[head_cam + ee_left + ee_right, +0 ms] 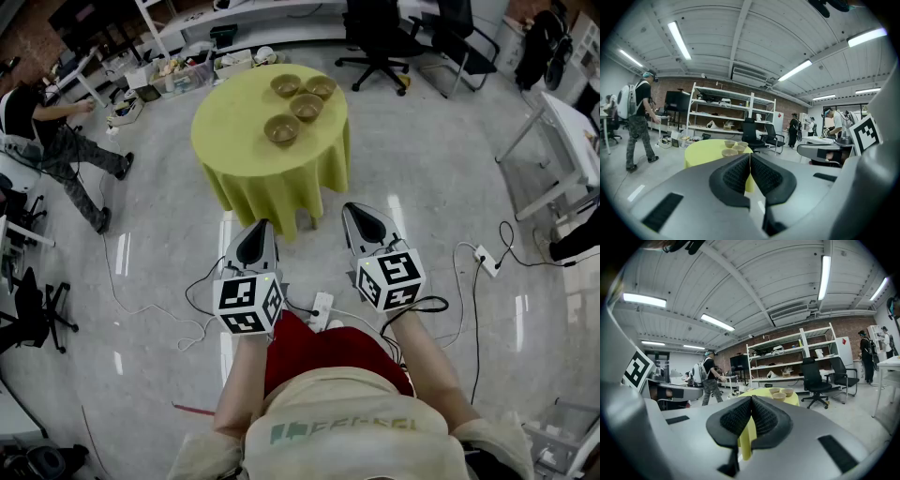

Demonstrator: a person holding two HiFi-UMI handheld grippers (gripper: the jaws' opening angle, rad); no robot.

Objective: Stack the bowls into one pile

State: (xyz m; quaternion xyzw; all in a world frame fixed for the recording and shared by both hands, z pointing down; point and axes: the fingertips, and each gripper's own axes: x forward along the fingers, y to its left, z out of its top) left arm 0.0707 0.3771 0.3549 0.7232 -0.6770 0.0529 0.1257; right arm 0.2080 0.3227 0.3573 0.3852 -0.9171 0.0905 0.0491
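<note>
Yellow-clothed table (234,155), four separate bowls (307,107) well ahead of both jaws, out of reach. Left gripper (256,239), right gripper (364,225): jaws pressed together, empty. Judgement: approach first, part jaws before reaching nearest bowl (281,128).

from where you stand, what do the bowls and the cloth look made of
The bowls are tan-brown and matte, with no glare: wood or bamboo maybe, ceramic possible, too far to tell. The cloth is yellow-green fabric, soft by the look, since it hangs in folds over the table's edge.
</note>
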